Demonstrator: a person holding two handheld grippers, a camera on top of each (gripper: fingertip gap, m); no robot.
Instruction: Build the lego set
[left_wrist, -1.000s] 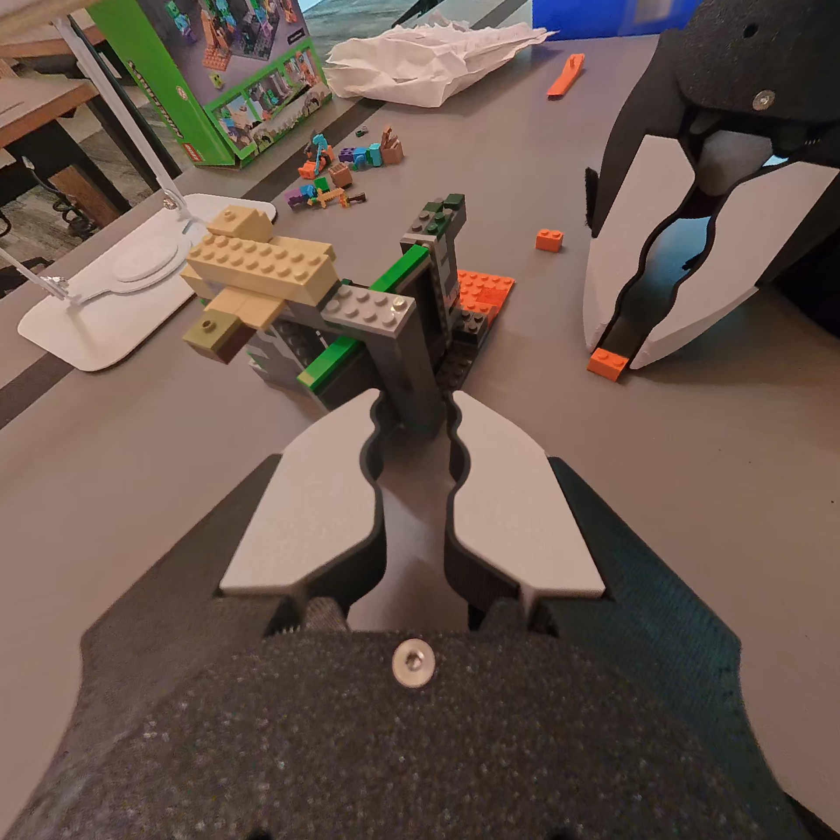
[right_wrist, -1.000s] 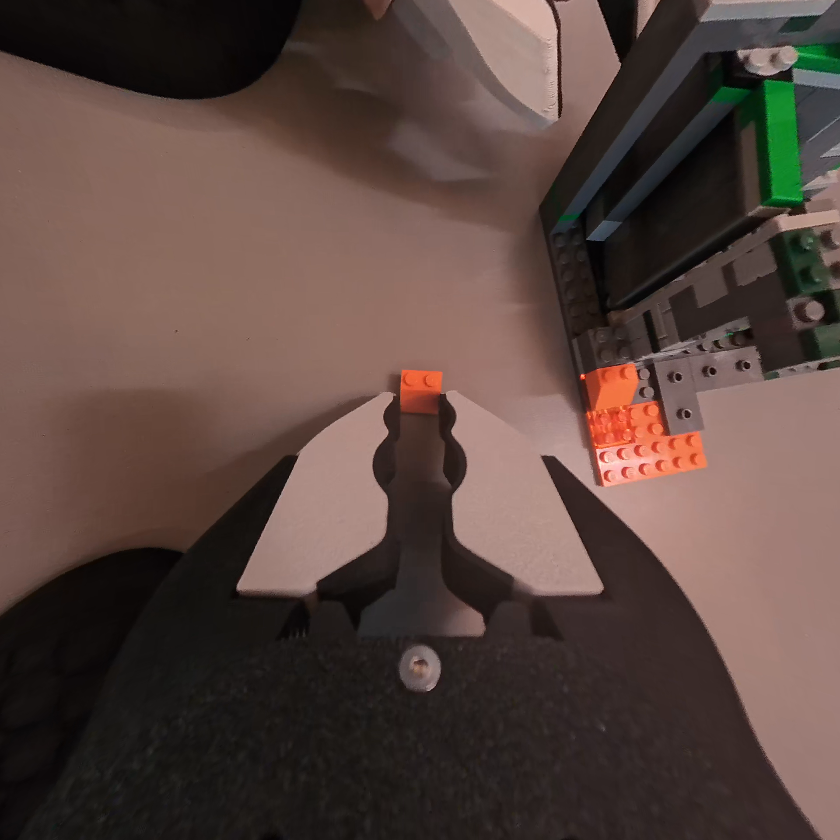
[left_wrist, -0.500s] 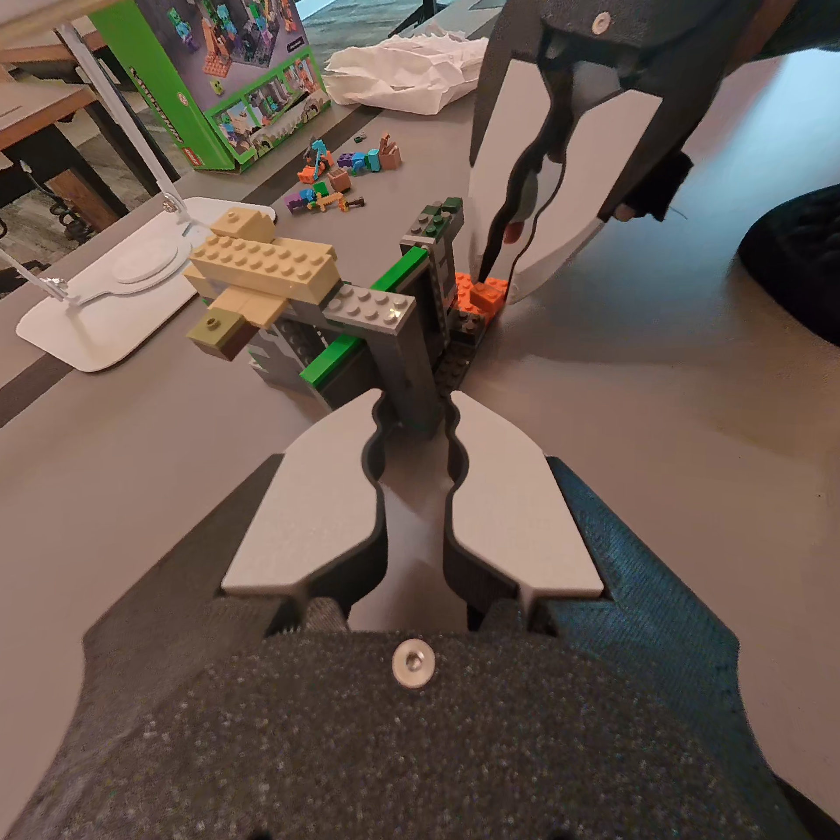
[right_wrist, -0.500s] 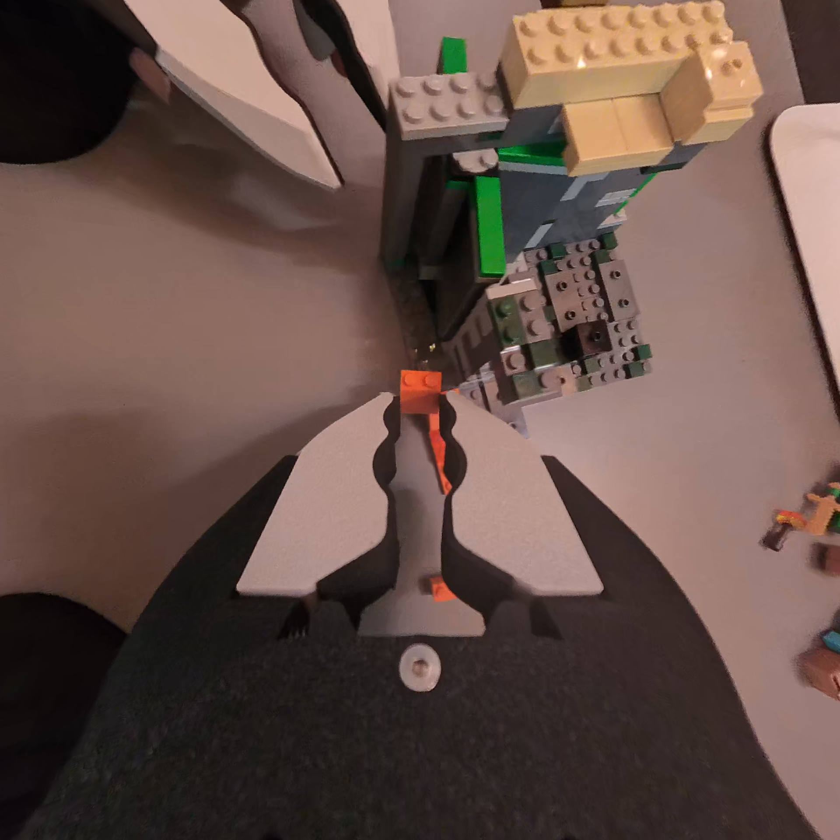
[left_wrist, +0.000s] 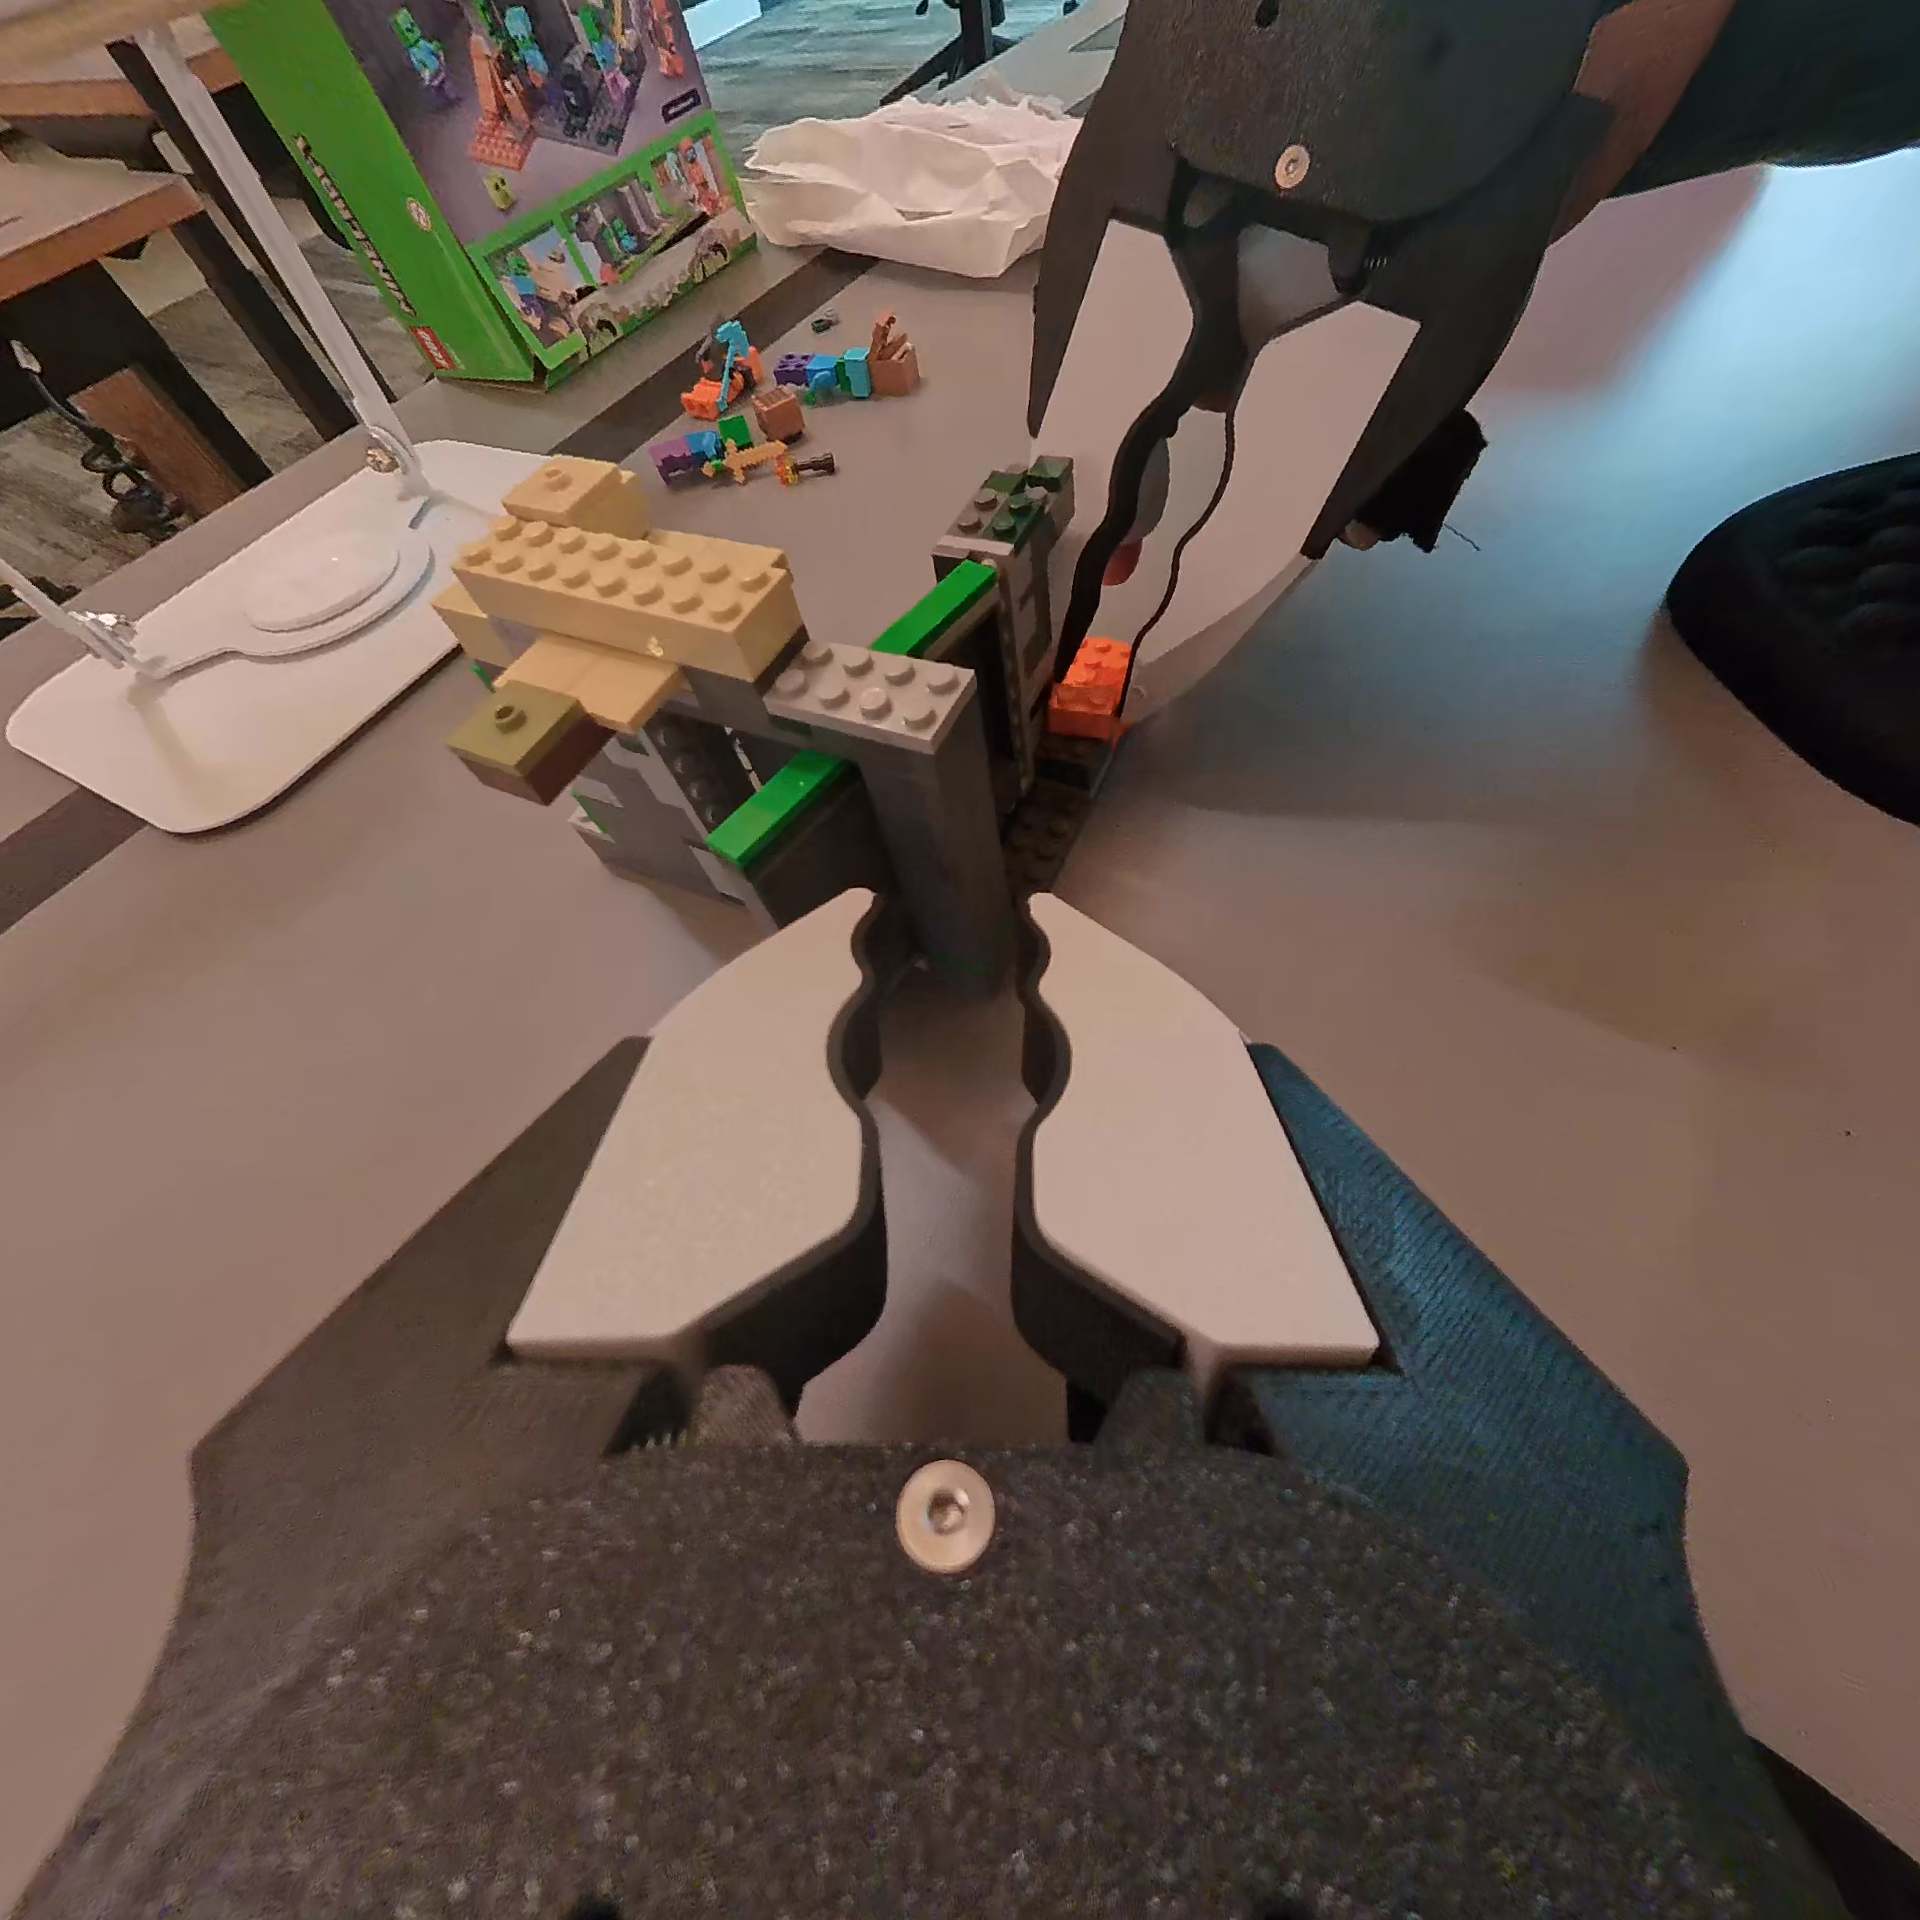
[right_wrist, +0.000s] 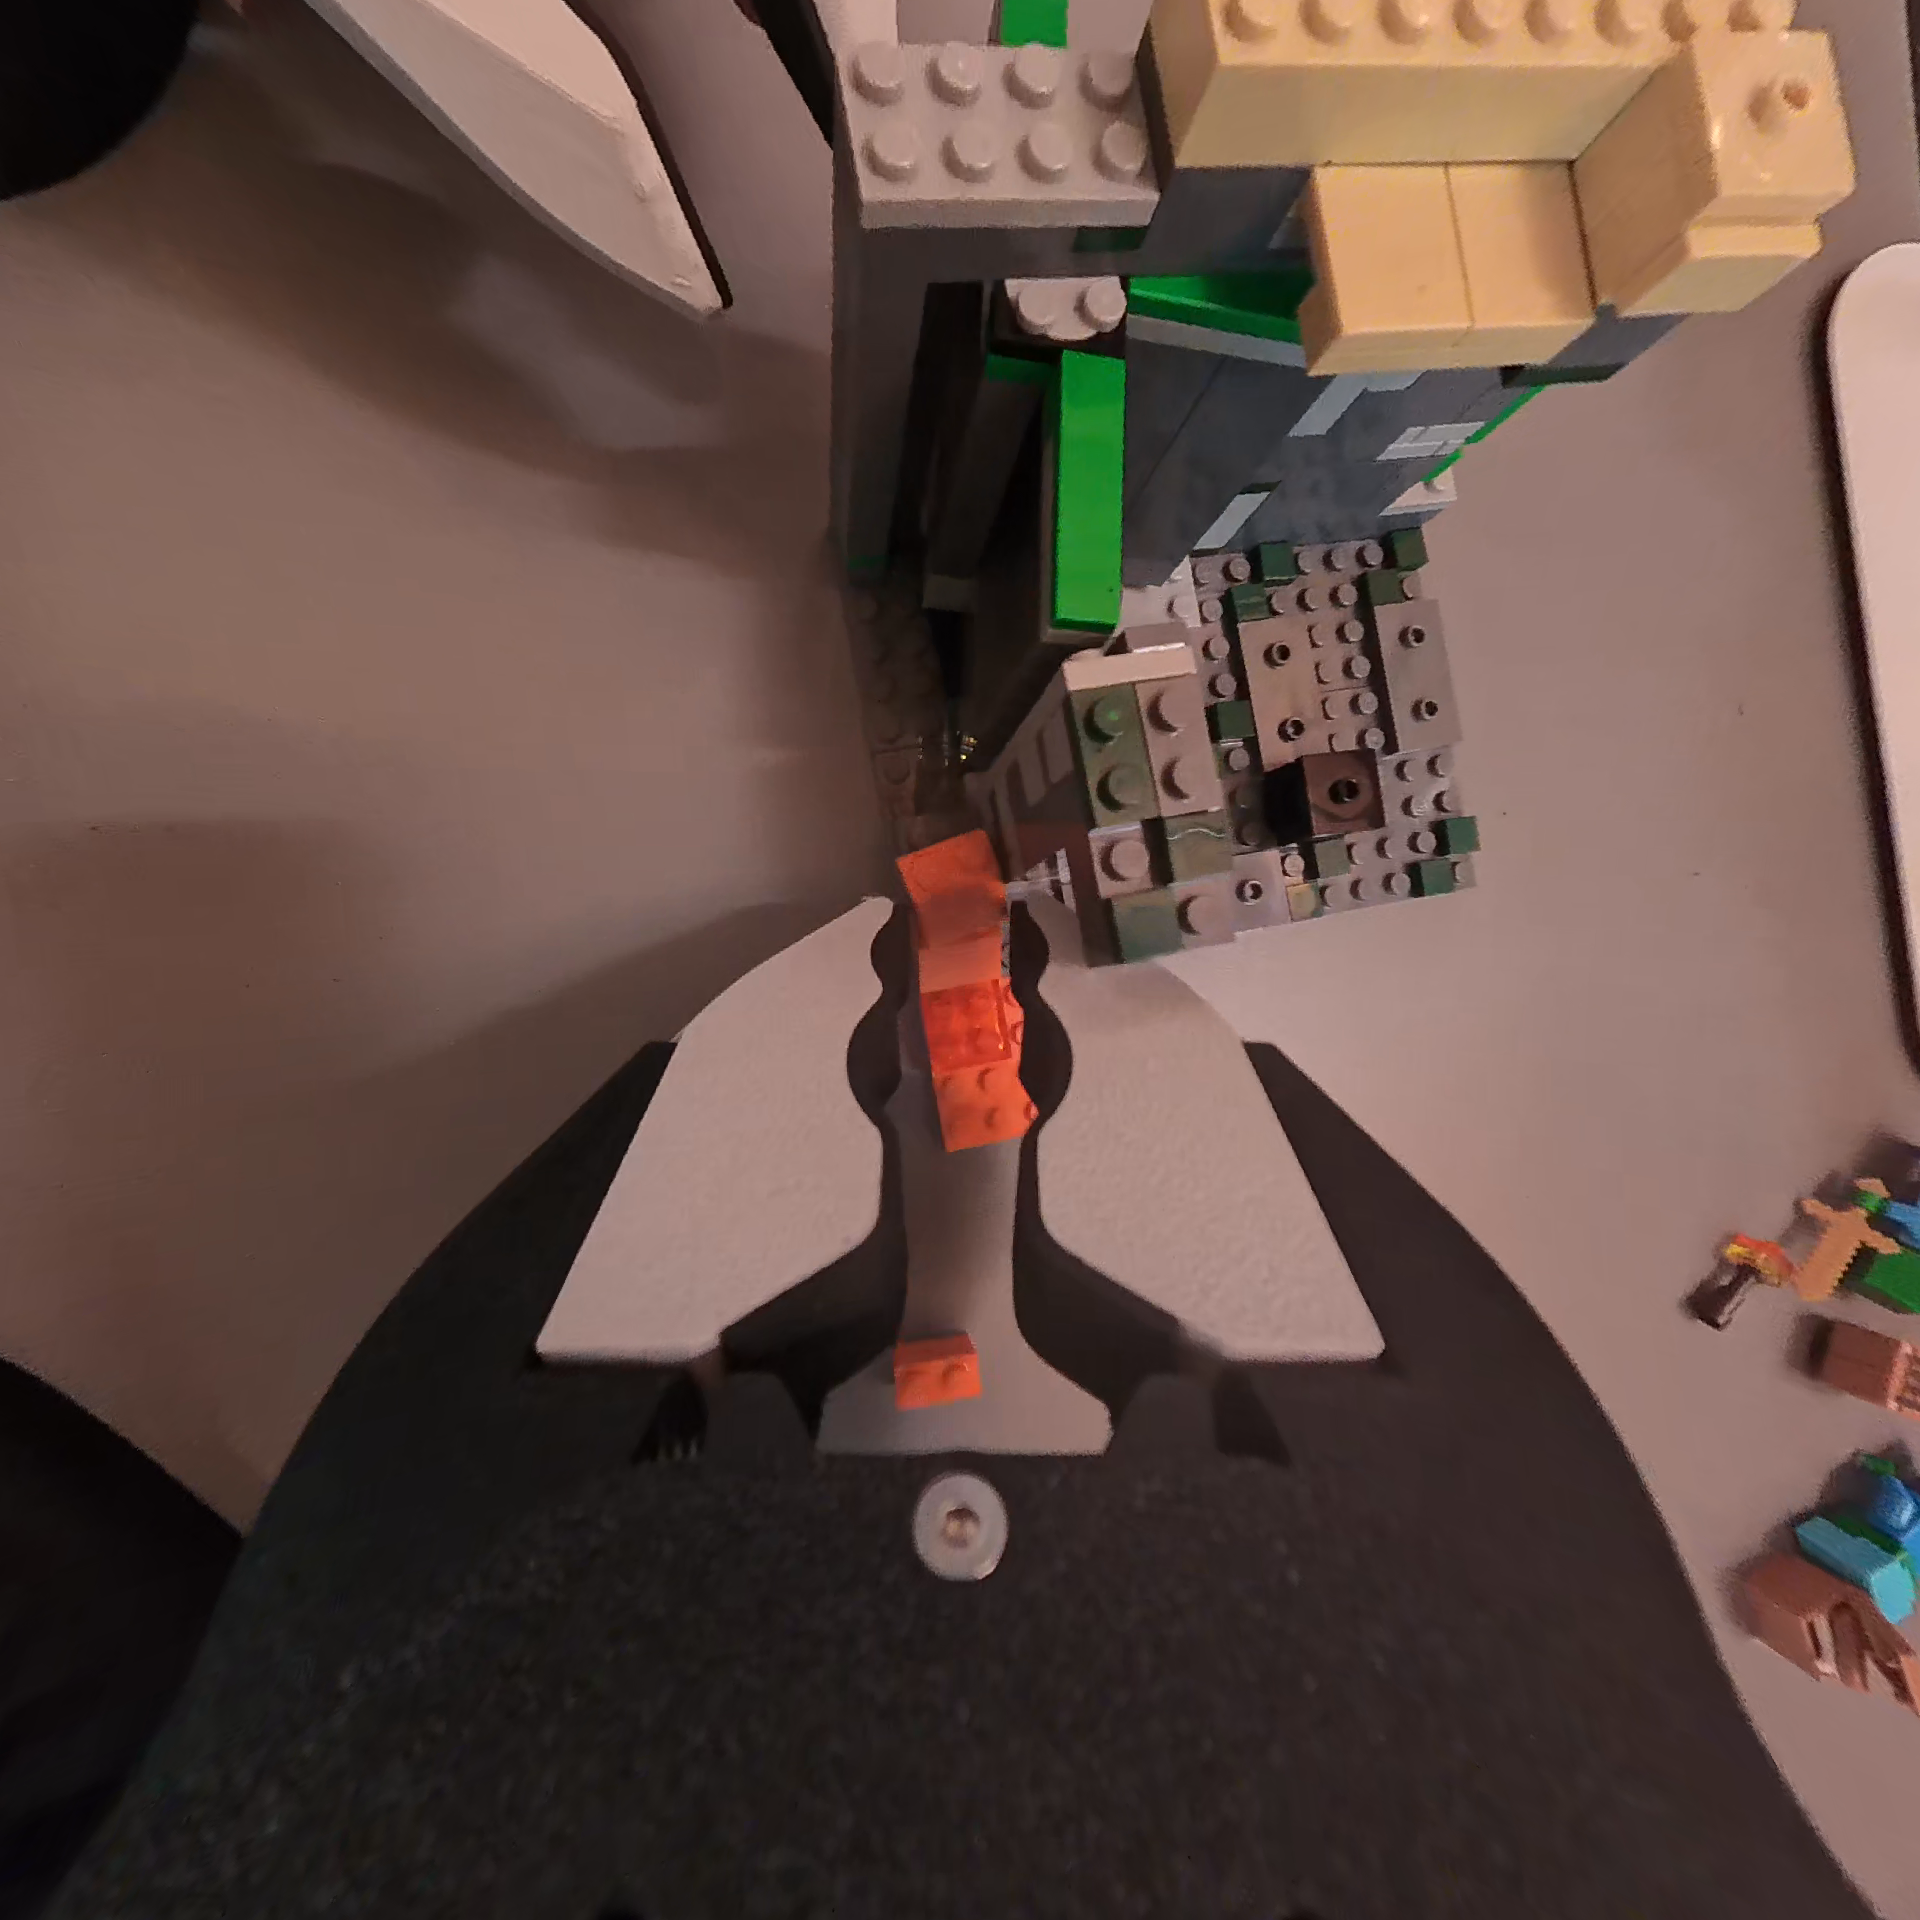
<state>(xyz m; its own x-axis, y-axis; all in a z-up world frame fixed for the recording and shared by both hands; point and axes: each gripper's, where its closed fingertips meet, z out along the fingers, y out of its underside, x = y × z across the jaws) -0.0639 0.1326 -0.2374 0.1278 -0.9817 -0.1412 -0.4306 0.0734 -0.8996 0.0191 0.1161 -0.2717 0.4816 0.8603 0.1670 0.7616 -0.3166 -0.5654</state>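
Ahead of my left jaws (left_wrist: 951, 920), which stand around the grey corner pillar of the half-built grey, green and tan brick model (left_wrist: 790, 727) and seem clamped on it, the model rests on the grey worktop (left_wrist: 1455, 987). Walls, a tan brick overhang and orange floor plates are already on. My right jaws (left_wrist: 1101, 675) come down from above, pressing a small orange brick (left_wrist: 1086, 686) onto the orange patch at the far corner. I judge the build well along but unfinished: loose coloured bricks and small figures (left_wrist: 790, 416) lie unused beyond, near the green set box (left_wrist: 499, 187) and crumpled white paper (left_wrist: 914, 187).

Looking down along my right jaws (right_wrist: 951, 914), I see them closed on the orange brick (right_wrist: 951, 883), touching the model's edge. Only this view shows another orange brick (right_wrist: 935, 1371) lying free on the worktop; only the left view shows the box.
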